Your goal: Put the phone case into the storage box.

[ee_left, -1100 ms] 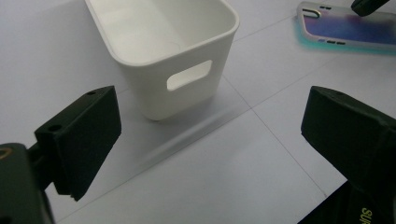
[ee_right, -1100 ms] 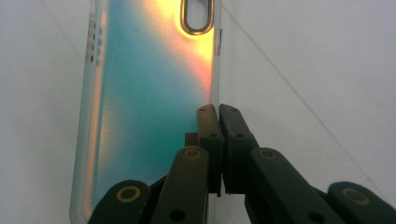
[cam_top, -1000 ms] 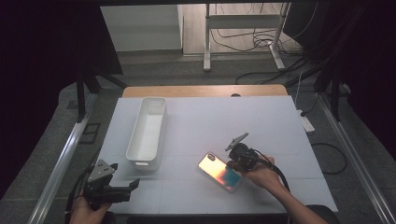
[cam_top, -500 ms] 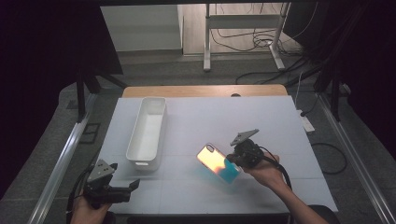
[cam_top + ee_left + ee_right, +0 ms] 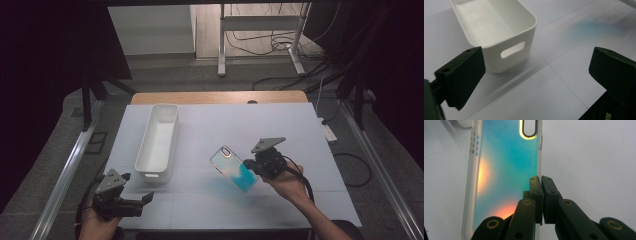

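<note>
Room dim & dark round the white table [image 5: 300, 130]; light falls from above, brightest on it. High view soft, low detail. White bin [image 5: 499, 32] casts soft shadow on the sheet beside it; near jaws blurred. Phone case [image 5: 504, 170] glows teal-orange, sharp; sheet beyond it flat, washed out.

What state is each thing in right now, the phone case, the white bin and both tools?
Phone case: clamped by one side edge, lifted off the table, tilted.
White bin: upright on the table, empty.
Right tool: shut on the phone case.
Left tool: open, holding nothing, near the bin's handle end.
</note>
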Demonstrator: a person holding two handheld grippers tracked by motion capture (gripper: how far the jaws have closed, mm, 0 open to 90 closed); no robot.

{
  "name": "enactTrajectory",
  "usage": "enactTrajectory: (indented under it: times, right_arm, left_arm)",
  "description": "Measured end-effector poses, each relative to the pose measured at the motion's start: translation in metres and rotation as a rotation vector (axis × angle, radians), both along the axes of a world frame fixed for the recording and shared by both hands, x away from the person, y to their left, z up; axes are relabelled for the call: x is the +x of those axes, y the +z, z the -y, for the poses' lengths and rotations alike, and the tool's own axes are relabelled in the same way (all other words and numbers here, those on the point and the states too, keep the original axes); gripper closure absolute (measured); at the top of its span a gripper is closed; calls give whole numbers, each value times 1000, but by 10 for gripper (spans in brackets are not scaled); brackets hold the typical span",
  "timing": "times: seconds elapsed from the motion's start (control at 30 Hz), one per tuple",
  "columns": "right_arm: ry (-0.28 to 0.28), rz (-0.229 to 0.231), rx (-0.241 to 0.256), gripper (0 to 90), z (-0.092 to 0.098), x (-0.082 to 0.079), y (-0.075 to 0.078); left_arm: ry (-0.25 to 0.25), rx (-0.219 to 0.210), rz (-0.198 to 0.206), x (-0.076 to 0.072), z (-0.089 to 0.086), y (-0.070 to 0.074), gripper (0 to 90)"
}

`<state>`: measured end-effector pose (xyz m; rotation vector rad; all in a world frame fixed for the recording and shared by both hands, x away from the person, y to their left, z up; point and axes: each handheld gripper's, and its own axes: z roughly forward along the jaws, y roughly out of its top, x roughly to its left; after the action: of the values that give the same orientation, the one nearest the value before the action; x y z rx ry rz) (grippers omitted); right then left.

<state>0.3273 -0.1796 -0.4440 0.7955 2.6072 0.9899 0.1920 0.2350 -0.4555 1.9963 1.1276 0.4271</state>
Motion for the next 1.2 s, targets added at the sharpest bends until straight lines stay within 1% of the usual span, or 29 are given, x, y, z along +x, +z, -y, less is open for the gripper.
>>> enactTrajectory:
  times: [0.13,0.2,0.23,0.3,0.47,0.5,0.6,0.67,0.7,0.8,0.93,1.1,1.2]
  right_arm:
    - [-3,14,13,883,-1,-3,3]
    - [-3,24,15,884,-2,-4,5]
    - [-2,29,25,884,-3,-5,6]
    - [-3,37,32,884,-3,-6,8]
    - [-1,57,51,884,-3,-8,11]
    - [-3,66,54,884,-4,-8,12]
    - [-4,74,64,884,-4,-9,14]
    - [-4,78,71,884,-5,-10,16]
    - [-4,78,71,884,-5,-10,16]
    - [-4,92,82,884,-5,-11,19]
    - [-9,109,90,884,-6,-11,21]
    - [-8,123,100,884,-7,-12,23]
    - [-9,133,105,884,-8,-12,25]
  left_arm:
    - [-35,3,26,5,11,4,0]
    - [-52,6,34,9,16,6,0]
    - [-57,2,35,11,18,7,0]
    - [-66,-19,37,15,22,9,0]
    - [-94,-56,31,26,32,14,0]
    - [-94,-56,31,26,32,14,0]
    - [-118,-76,33,34,40,19,0]
    - [-124,-83,32,40,44,23,0]
    - [-124,-83,32,40,44,23,0]
    - [-139,-116,24,49,50,26,0]
    - [-154,-142,5,57,56,28,0]
    - [-173,-164,-14,66,66,30,0]
    - [-186,-176,-18,71,72,32,0]
